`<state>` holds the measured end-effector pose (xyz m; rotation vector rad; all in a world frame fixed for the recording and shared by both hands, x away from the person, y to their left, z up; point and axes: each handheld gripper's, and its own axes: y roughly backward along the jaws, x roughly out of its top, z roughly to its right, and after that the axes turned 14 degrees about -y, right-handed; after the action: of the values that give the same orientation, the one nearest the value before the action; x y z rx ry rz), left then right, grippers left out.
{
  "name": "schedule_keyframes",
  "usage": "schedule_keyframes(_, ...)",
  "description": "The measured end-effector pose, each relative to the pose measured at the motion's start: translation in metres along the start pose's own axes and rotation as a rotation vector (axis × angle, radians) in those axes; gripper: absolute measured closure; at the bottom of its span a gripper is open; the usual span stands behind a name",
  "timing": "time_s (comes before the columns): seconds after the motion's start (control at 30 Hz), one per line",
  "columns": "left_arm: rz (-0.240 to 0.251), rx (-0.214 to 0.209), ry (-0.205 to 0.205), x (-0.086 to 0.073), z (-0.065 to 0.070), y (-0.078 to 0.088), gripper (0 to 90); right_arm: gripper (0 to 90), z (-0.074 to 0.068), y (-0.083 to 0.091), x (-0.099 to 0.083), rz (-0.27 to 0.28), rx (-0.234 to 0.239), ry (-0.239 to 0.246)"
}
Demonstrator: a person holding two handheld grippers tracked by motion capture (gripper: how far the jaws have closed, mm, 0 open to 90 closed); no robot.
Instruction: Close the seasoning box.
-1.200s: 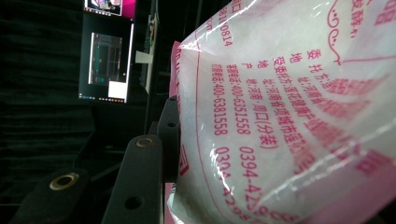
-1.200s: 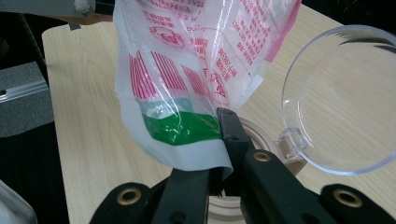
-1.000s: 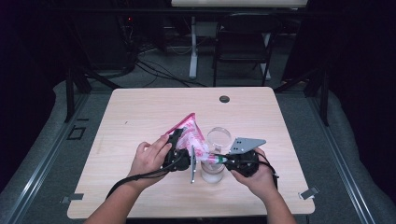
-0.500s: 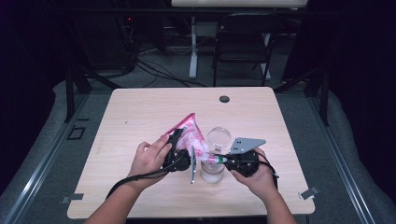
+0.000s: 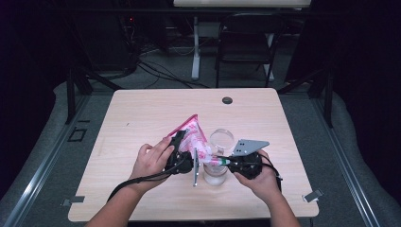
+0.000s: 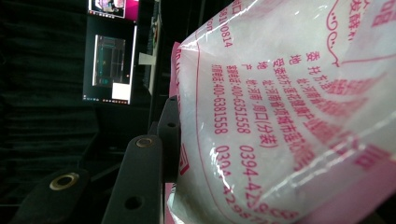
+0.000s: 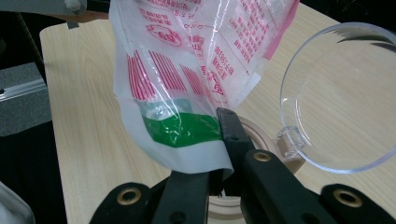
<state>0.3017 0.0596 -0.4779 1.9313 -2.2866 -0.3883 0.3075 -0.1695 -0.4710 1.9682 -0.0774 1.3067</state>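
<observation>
Nothing has shifted over the last second: left of the clear glass jar (image 5: 215,174), the left tool (image 5: 182,158) stays clenched on the pink-and-white printed plastic bag (image 5: 193,137), which hangs above the jar; right of the jar, the right tool (image 5: 222,161) pinches the bag's lower corner, so pouring seems paused on the worktop (image 5: 142,113)

Bag (image 6: 289,116) cut off by top, right edges in left gripper view; clear lid (image 7: 341,98) cropped right; jar (image 7: 243,205) mostly hidden behind fingers.
</observation>
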Motion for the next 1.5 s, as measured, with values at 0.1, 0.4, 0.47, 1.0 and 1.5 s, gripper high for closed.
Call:
schedule_keyframes(0.1, 0.003, 0.002, -0.002, 0.0001, 0.0001, 0.0000, 64.4, 90.0, 0.0000, -0.0004, -0.0002, -0.002, -0.002, 0.000)
schedule_keyframes(0.4, 0.005, 0.013, -0.013, 0.0013, -0.0001, 0.0010, 64.4, 90.0, 0.0009, -0.0005, -0.0009, -0.001, -0.002, -0.006)
schedule_keyframes(0.47, 0.001, 0.016, -0.015, 0.0016, -0.0002, 0.0015, 64.4, 90.0, 0.0010, -0.0005, -0.0009, -0.001, -0.002, -0.006)
schedule_keyframes(1.0, 0.012, 0.038, -0.014, 0.0018, 0.0011, 0.0034, 64.5, 90.0, 0.0017, -0.0009, -0.0014, -0.004, -0.001, -0.006)
schedule_keyframes(1.5, 0.012, 0.037, -0.021, 0.0030, 0.0000, 0.0031, 64.6, 90.0, 0.0024, 0.0002, -0.0015, -0.007, -0.006, -0.003)
